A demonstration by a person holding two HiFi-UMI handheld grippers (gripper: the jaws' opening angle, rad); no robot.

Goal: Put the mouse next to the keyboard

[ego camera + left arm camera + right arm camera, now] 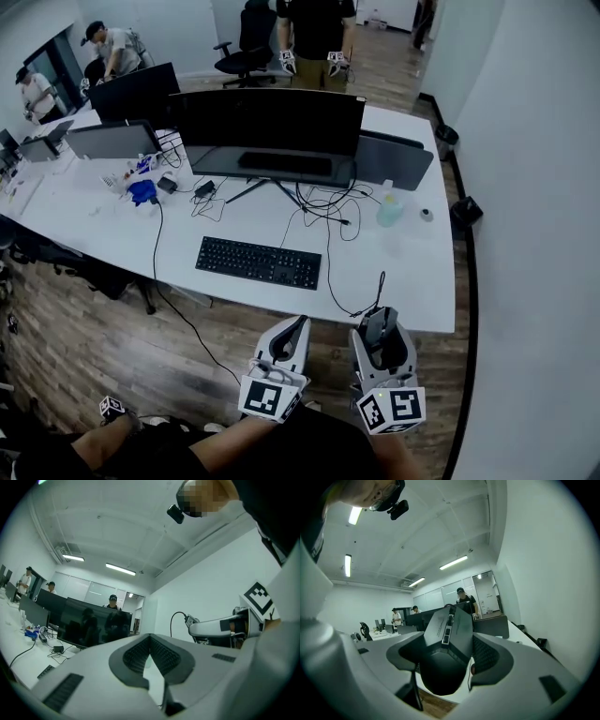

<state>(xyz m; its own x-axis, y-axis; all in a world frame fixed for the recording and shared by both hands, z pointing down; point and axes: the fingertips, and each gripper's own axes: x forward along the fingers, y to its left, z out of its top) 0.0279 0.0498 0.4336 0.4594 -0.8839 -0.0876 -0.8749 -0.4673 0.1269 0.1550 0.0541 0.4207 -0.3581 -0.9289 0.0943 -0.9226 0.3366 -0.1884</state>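
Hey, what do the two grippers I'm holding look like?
Both the left gripper and right gripper have pale grey rounded shells with dark ribbed pads lining the jaws. Each carries a white cube printed with black square markers.

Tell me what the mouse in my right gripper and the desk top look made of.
The black angular computer mouse in the right gripper looks like matte moulded plastic: dull faceted panels, crisp seams, no glare. The white desk top looks like smooth laminate or painted board, faintly satin; I cannot tell which.
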